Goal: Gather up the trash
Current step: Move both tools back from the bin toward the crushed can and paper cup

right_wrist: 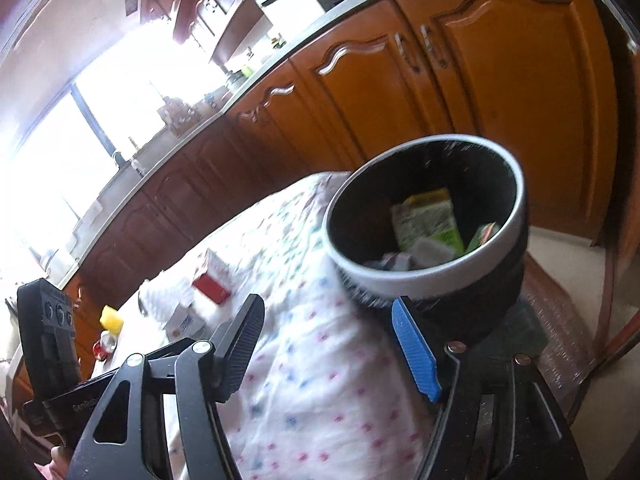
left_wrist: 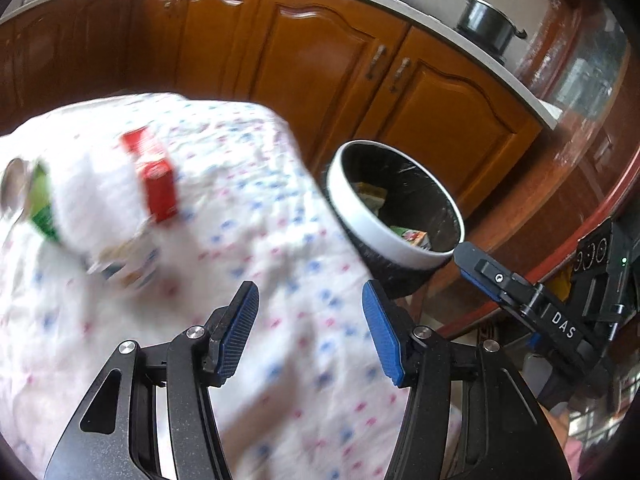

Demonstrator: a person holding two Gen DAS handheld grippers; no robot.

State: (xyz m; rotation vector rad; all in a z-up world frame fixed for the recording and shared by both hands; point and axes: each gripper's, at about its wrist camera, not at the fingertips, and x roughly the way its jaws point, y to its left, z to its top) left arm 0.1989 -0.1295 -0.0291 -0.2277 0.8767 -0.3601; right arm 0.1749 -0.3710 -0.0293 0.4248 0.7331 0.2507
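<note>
Black inside with a white rim, the bin (left_wrist: 394,216) stands just off the corner of the worktop (left_wrist: 256,280), which is covered by a white cloth with small blue and pink marks. From the right wrist view the bin (right_wrist: 424,276) holds several pieces of trash: a green and white carton (right_wrist: 430,220) leaning against the inner wall, a smaller green and red packet (right_wrist: 482,236) beside it, and some pale crumpled stuff at the bottom that is too blurred to name. The left wrist view shows the same bin with cartons low inside it.

More trash lies on the cloth, well apart from the bin: a red box (left_wrist: 154,178), a green and white can (left_wrist: 36,200) lying on its side, and a blurred pale packet (left_wrist: 124,268) near them. A yellow item (right_wrist: 112,317) sits farther along the worktop; what it is I cannot tell.

Left hand-held gripper (left_wrist: 310,332): its jaws stand partly apart over the cloth, with nothing between the blue pads and nothing touched.

Right hand-held gripper (right_wrist: 332,346): its jaws stand fairly wide and empty, the blue pad close in front of the bin's dark lower wall; whether it touches the bin cannot be told.

On the far counter sits a dark pot (left_wrist: 490,26).
</note>
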